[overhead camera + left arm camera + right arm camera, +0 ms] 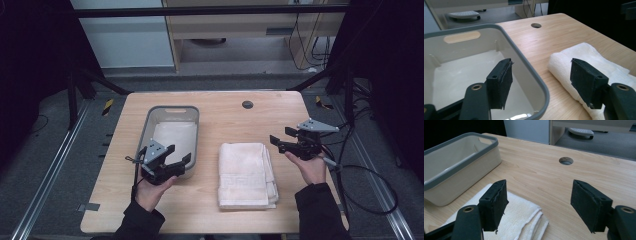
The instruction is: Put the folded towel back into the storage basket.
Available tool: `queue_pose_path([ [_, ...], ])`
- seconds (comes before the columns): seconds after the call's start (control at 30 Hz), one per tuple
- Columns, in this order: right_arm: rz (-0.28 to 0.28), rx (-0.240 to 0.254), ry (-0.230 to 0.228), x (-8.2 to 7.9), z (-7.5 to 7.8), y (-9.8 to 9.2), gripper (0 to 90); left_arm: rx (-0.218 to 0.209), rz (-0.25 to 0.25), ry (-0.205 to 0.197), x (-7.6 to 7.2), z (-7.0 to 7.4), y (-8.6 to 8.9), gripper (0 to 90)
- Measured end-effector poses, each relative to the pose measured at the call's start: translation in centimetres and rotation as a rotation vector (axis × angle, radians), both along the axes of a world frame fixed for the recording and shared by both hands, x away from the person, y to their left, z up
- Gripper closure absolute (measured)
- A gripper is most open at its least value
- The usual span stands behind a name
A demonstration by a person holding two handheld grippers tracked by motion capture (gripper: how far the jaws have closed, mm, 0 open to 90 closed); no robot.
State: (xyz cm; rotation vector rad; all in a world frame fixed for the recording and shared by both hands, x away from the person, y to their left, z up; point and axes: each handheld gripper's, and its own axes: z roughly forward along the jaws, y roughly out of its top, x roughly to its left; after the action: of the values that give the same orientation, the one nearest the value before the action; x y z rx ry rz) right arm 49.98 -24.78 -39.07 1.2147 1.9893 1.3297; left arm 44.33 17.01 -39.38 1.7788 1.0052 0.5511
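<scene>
Left tongs (pixel 177 155) and right tongs (pixel 282 137) (hand-held) gape, jaws wide apart.

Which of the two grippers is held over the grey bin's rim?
The left gripper: its open jaws straddle the bin's near right rim. The right gripper, also open, hangs over bare table right of the folded towel.

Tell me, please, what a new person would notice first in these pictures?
Probably the folded white towel lying near the middle of the wooden table, and left of it the grey-rimmed plastic bin with another white towel inside. Next, the two hand-held grippers: the left gripper over the bin's near end, the right gripper beside the folded towel, both open.
</scene>
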Motion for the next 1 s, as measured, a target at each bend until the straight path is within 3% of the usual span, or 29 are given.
queue_pose_path([
  [0.27, 0.008, -0.013, 0.008, 0.1, -0.5, 0.5, 29.7, 0.012, -0.030, 0.011, -0.5, -0.4, -1.4, 33.4],
  [0.67, 0.025, -0.022, 0.067, 0.3, -2.8, 0.8, 31.1, 0.048, -0.079, 0.048, -1.1, -1.9, -3.6, 33.5],
  [1.0, 0.023, -0.035, 0.099, 0.4, -3.9, 0.8, 28.9, 0.081, -0.106, 0.070, -1.5, -3.1, -4.9, 33.8],
])
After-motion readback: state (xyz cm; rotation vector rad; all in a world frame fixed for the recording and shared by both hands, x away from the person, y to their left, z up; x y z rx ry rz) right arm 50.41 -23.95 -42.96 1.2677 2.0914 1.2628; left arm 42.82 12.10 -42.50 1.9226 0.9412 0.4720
